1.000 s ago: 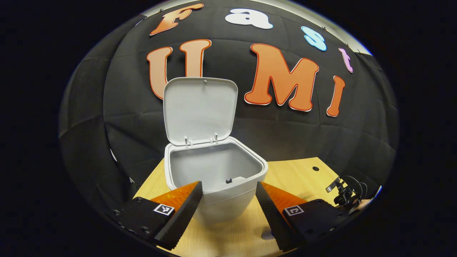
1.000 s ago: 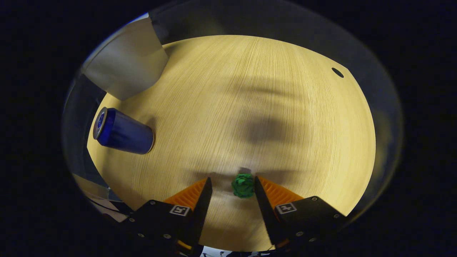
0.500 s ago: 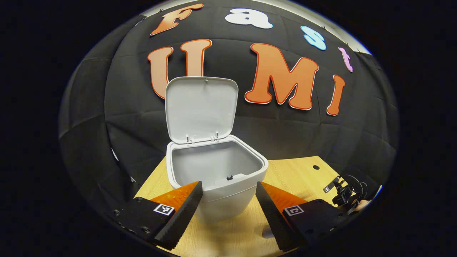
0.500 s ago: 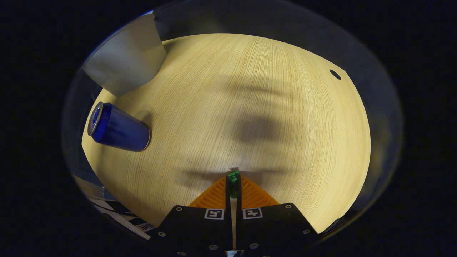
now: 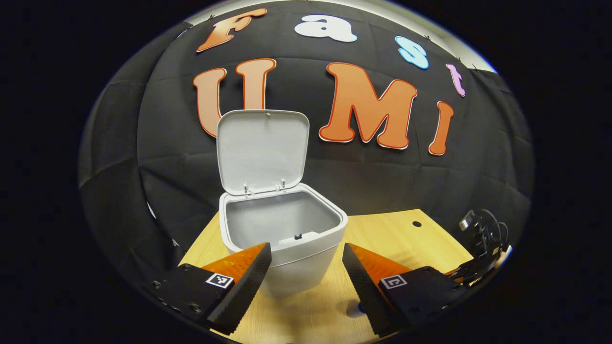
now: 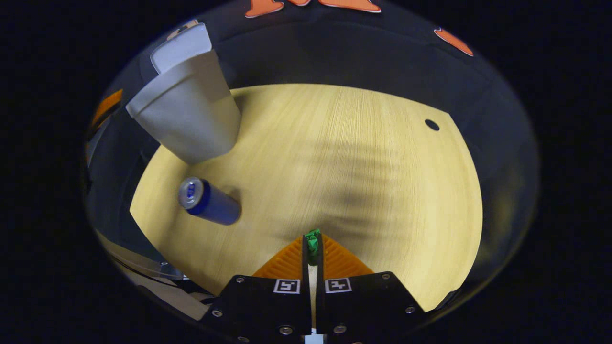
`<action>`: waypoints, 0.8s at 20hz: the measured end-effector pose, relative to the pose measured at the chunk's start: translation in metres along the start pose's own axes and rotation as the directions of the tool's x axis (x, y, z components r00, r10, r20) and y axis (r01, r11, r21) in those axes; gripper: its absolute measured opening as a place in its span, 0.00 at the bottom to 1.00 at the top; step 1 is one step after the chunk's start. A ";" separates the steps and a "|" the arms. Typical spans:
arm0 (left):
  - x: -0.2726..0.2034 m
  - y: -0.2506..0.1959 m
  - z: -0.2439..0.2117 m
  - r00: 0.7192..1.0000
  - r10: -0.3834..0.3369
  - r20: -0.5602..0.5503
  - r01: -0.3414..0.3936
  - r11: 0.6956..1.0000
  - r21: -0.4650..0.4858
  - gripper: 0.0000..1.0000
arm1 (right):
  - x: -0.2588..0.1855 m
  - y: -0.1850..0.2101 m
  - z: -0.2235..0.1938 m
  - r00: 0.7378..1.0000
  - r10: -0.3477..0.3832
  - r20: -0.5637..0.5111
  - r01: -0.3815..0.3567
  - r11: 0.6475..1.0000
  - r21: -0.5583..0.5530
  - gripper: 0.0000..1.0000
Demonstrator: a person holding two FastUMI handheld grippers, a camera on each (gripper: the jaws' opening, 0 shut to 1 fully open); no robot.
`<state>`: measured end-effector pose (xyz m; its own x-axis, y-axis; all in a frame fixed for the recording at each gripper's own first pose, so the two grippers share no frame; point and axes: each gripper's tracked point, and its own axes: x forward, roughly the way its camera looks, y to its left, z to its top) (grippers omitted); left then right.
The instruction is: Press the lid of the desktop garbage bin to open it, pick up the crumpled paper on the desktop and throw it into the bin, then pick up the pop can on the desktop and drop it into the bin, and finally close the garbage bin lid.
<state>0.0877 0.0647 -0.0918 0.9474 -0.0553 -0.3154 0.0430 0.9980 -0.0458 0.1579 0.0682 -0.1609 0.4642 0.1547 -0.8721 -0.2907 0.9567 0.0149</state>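
Note:
The white garbage bin (image 5: pixel 291 260) stands on the wooden desk with its lid (image 5: pixel 262 150) raised upright behind the mouth. My left gripper (image 5: pixel 306 267) hangs open just in front of the bin, nothing between its fingers. In the right gripper view, my right gripper (image 6: pixel 312 246) is shut on the green crumpled paper (image 6: pixel 313 241), held above the desk. The blue pop can (image 6: pixel 209 201) stands on the desk to the left, near the bin (image 6: pixel 189 112). The other gripper (image 5: pixel 480 239) appears at the far right of the left gripper view.
The wooden desk (image 6: pixel 363 172) has a small round hole (image 6: pixel 431 124) near its far right corner. The black cloth wall (image 5: pixel 382 181) rises right behind the bin. The desk's left edge runs close beside the pop can.
My right gripper closed on the green paper and has lifted it off the desk, so the can and bin look farther away. The left gripper drifted slightly; the bin stays open.

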 end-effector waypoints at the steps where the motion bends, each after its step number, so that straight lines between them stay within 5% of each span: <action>1: -0.002 -0.001 0.000 1.000 -0.003 0.004 0.003 1.000 0.001 0.95 | -0.046 -0.002 0.040 1.000 0.004 0.031 -0.004 1.000 -0.010 0.05; 7: -0.014 -0.004 0.003 0.999 -0.024 0.025 0.024 1.000 0.006 0.95 | -0.132 0.031 0.126 0.965 0.060 0.254 -0.046 0.997 -0.060 0.05; 16: -0.043 0.021 0.000 1.000 -0.006 0.030 0.005 1.000 0.013 0.95 | -0.214 0.122 0.266 0.842 0.229 0.488 -0.118 0.962 -0.248 0.04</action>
<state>0.0476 0.0876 -0.0796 0.9561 -0.0601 -0.2867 0.0523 0.9980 -0.0351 0.2456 0.2177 0.1574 0.7324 0.4699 -0.4927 -0.5419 0.8404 -0.0040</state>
